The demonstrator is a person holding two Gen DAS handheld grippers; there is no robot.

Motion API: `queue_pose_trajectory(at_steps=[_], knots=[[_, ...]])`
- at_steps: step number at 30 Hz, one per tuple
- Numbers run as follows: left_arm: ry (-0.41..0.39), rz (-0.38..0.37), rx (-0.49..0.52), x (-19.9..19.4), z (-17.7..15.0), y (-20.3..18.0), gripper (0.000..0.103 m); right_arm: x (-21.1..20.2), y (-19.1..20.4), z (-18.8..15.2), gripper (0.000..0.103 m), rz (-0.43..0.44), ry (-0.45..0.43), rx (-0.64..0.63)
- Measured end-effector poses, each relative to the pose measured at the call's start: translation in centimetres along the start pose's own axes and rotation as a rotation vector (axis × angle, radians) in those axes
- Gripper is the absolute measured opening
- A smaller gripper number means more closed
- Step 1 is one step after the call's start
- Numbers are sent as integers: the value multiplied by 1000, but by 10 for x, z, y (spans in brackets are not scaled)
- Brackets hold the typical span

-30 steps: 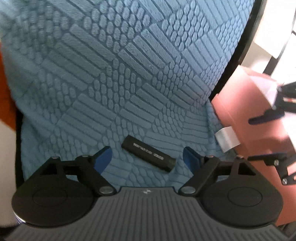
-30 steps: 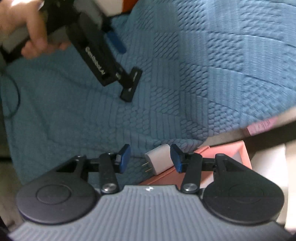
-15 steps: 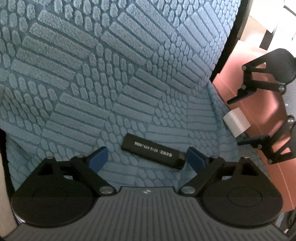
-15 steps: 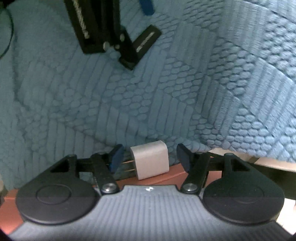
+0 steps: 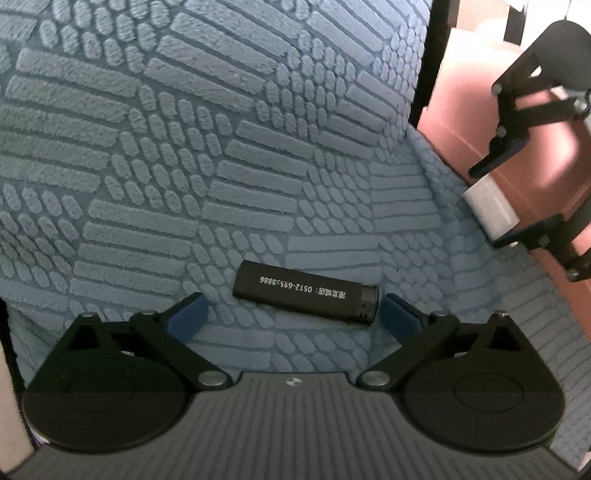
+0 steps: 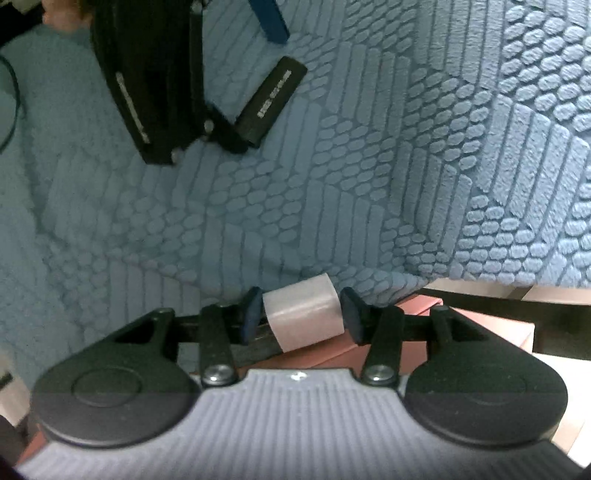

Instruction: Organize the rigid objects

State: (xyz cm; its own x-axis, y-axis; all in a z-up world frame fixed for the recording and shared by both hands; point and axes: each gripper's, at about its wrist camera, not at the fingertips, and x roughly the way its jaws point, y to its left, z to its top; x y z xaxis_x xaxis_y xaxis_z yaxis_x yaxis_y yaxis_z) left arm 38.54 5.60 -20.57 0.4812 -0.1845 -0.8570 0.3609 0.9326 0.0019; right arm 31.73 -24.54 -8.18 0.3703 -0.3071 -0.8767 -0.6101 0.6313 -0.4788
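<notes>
A black lighter [image 5: 306, 291] with white print lies on the blue textured cloth [image 5: 184, 147]. My left gripper [image 5: 291, 304] straddles it, jaws still opening; the right pad sits by the lighter's cap and the left pad stands clear. The right wrist view shows the same lighter [image 6: 273, 96] beside the left gripper [image 6: 251, 79]. My right gripper [image 6: 301, 314] is closing on a white charger [image 6: 303, 314], both pads against its sides, over the pink box [image 6: 424, 332]. From the left wrist view, the right gripper [image 5: 496, 203] holds the charger [image 5: 491, 210] at the box's edge.
The pink box [image 5: 461, 110] stands just off the right side of the cloth, past a dark frame bar [image 5: 424, 74]. A dark cable [image 6: 11, 92] loops at the far left. A hand [image 6: 62, 14] shows at the top left.
My left gripper sank closer to the lighter and rolled, spreading its jaws wider. My right gripper dropped over the pink box; its jaws loosened around the charger, then closed on it again.
</notes>
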Motion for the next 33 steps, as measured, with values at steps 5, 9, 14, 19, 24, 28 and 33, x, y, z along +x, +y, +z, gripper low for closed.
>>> queue_pose_trajectory(at_steps=[5,9,14,19,24,28,33], knots=[[-17,-3,-4,5,2,-4,102,-8,3,-3,49,-6,-28,65],[-45,10,-22,6,1,-4,97,-10,7,-4,49,-21,-44,113],[-47,18,-39,5,4,-6,88,-9,4,-7,49,-35,-50,196],[-38,16,-94,-10,4,-6,87,-16,4,-11,49,-45,-64,279],[-60,15,-164,-39,2,-14,87,-28,8,-16,45,-54,-93,380],[-94,23,-244,-65,-6,-23,87,-38,18,-19,45,-52,-121,439],[-141,18,-342,-98,-18,-34,87,-56,31,-26,45,-47,-172,496]])
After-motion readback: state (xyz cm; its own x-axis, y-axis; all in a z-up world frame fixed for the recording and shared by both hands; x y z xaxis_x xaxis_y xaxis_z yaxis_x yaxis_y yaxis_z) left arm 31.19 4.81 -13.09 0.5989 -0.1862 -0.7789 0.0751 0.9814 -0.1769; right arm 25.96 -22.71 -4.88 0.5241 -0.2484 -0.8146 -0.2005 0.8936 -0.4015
